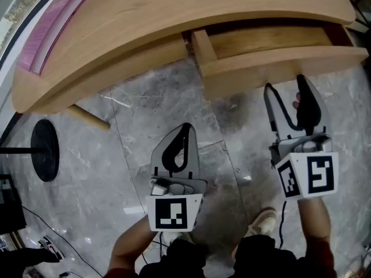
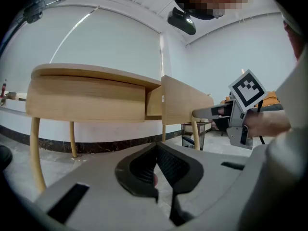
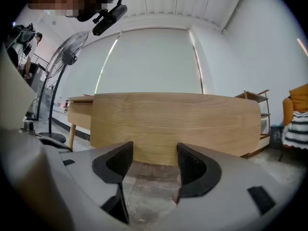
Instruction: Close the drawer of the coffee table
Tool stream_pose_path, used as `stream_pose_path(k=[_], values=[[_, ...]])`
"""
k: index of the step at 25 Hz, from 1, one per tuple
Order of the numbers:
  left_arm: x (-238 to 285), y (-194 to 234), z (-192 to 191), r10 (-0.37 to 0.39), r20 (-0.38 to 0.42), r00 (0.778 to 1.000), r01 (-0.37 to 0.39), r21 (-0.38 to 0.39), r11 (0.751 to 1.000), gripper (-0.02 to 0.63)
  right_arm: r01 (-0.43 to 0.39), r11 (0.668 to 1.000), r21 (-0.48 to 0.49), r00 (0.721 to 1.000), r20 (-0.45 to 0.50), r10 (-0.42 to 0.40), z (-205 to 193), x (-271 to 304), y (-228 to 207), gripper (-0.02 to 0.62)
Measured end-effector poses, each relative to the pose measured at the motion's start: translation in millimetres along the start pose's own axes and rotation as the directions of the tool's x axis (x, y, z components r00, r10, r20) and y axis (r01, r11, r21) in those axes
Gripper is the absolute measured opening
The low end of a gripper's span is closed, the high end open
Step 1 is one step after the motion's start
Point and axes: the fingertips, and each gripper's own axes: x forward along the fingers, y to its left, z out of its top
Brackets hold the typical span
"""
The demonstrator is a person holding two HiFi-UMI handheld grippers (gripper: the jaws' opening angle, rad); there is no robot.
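The light wooden coffee table [image 1: 145, 22] curves across the top of the head view. Its drawer [image 1: 278, 65] stands pulled out at the right, with the empty inside showing. My right gripper [image 1: 288, 100] is open, and its tips sit just in front of the drawer front [image 3: 178, 124], which fills the right gripper view. Whether they touch the wood I cannot tell. My left gripper [image 1: 185, 133] is shut with nothing in it and hangs over the floor, back from the table. In the left gripper view the drawer front [image 2: 185, 102] juts out at the right of the table [image 2: 86, 95].
Grey marble floor tiles [image 1: 145, 155] lie under both grippers. A black round fan base [image 1: 45, 149] stands at the left, and the fan [image 3: 67, 61] shows in the right gripper view. A slanted table leg [image 1: 90, 117] reaches the floor at the left. A pink strip [image 1: 55, 25] runs behind the table.
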Motion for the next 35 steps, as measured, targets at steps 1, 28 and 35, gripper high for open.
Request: stream_pose_path(k=[1,28,35], values=[[0.6,1.0,0.8,0.003,0.004,1.0,-0.003,0.001,1.0,0.009,0.005,1.0,0.003,1.0,0.005,-0.005,0.4,3.8,-0.8,0.284],[12.3,4.6,-5.5,0.01,-0.018,1.0,-0.01,-0.013,1.0,0.009,0.044,0.999,-0.004,0.998,0.039,-0.044,8.0,95.2,-10.3,0.282],[13.8,1.4,-6.9,0.002,-0.019,1.0,-0.002,-0.007,1.0,0.008,0.042,0.999,-0.009,0.998,0.055,-0.042,7.8,94.5,-9.9,0.282]])
